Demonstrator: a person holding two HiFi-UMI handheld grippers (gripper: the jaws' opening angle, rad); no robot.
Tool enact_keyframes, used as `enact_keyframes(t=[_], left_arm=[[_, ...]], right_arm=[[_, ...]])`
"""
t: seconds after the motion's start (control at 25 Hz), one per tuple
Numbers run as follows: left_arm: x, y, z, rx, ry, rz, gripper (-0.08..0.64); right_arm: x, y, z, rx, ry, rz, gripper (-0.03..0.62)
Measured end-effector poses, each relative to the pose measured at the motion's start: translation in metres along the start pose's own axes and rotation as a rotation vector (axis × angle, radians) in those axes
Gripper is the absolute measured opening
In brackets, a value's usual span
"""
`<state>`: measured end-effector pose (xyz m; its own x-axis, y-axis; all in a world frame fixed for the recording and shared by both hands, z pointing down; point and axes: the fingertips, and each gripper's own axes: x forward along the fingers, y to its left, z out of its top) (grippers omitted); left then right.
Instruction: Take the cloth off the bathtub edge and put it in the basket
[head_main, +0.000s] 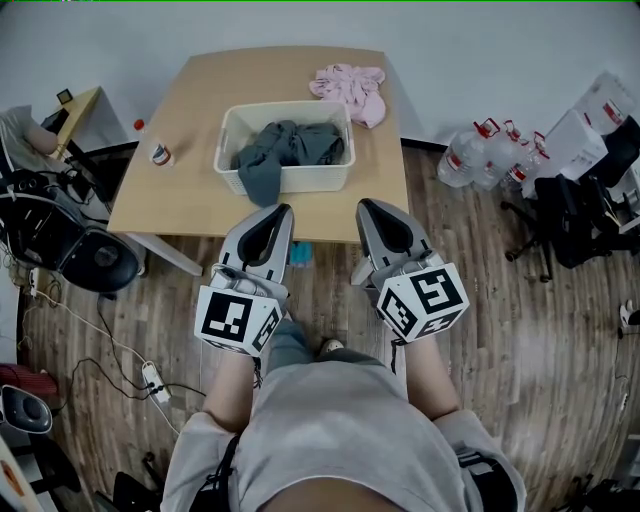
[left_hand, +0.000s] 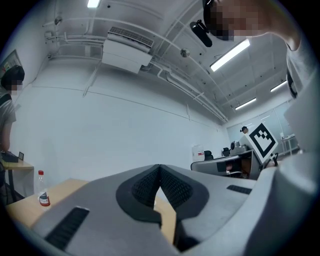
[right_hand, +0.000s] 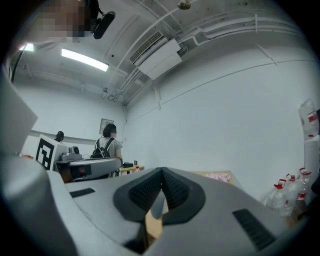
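From the head camera we see both grippers held side by side over the wood floor (head_main: 500, 330), just short of the near edge of the tabletop (head_main: 180, 190). The left gripper (head_main: 282, 212) and right gripper (head_main: 366, 206) both point toward the far wall. Only this view shows the white basket (head_main: 285, 180) at the middle of the tabletop, just beyond the grippers. A grey cloth (head_main: 285, 145) is heaped inside it, with one fold hanging over the near rim. A pink cloth (head_main: 352, 90) lies bunched on the far right corner of the tabletop, beyond the basket and well apart from both grippers. The left gripper view shows its jaws pressed together with nothing between them. It alone picks out a red-capped bottle (left_hand: 44, 194) standing at the tabletop's left side. The right gripper view also shows jaws closed and empty. Past them we make out the pink cloth on the far end of the tabletop, a cluster of water jugs (right_hand: 287, 192) at right and a person with a backpack (right_hand: 107, 146) at left.
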<state>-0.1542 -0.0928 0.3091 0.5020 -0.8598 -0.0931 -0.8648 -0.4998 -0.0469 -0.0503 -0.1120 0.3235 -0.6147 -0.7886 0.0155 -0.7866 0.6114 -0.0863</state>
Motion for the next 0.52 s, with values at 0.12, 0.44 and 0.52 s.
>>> enact_keyframes(t=[0.12,0.44,0.52], left_arm=[[-0.0009,-0.0008,0.0007,0.002,0.002,0.003,0.014],[0.0029,-0.0021,0.003,0.009,0.008,0.005,0.014],[0.0055,-0.0023,0.0033,0.009,0.01,0.003,0.014]], right_arm=[[-0.0006,0.0005,0.0012,0.002,-0.005,0.003,0.009],[0.0012,-0.0008,0.0024,0.004,-0.007,0.019,0.009],[0.0025,-0.0023,0.0029,0.006,-0.008,0.022,0.009]])
